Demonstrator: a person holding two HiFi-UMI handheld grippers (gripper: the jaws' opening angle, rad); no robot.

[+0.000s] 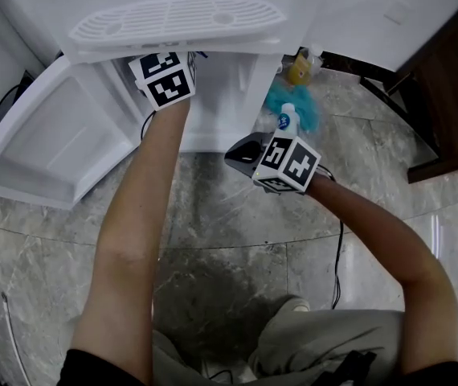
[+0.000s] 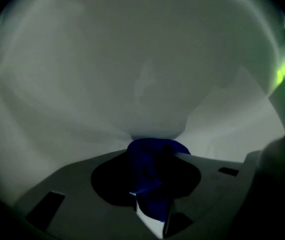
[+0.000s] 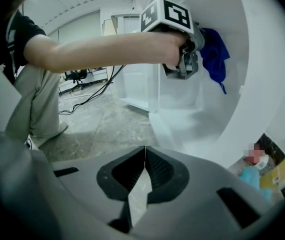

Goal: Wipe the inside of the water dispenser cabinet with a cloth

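Observation:
The white water dispenser's lower cabinet [image 1: 229,95] stands open, its door [image 1: 44,151] swung out to the left. My left gripper [image 2: 152,151] reaches inside and is shut on a bunched dark blue cloth [image 2: 150,174]. The cloth is pressed against the white inner wall [image 2: 132,59]. In the right gripper view the left gripper [image 3: 195,59] holds the blue cloth [image 3: 215,51] high up inside the cabinet. Only the left gripper's marker cube [image 1: 163,77] shows in the head view. My right gripper [image 3: 144,153] is shut and empty, held outside the cabinet [image 1: 245,153], pointing down towards the opening.
The white drip grille [image 1: 177,18] overhangs the cabinet opening. Right of the dispenser sit a small spray bottle [image 1: 287,121], a teal bundle [image 1: 305,111] and a yellow pack [image 1: 297,69]. Dark wooden furniture [image 1: 454,95] stands at the right. Cables [image 1: 337,272] run over the marble floor.

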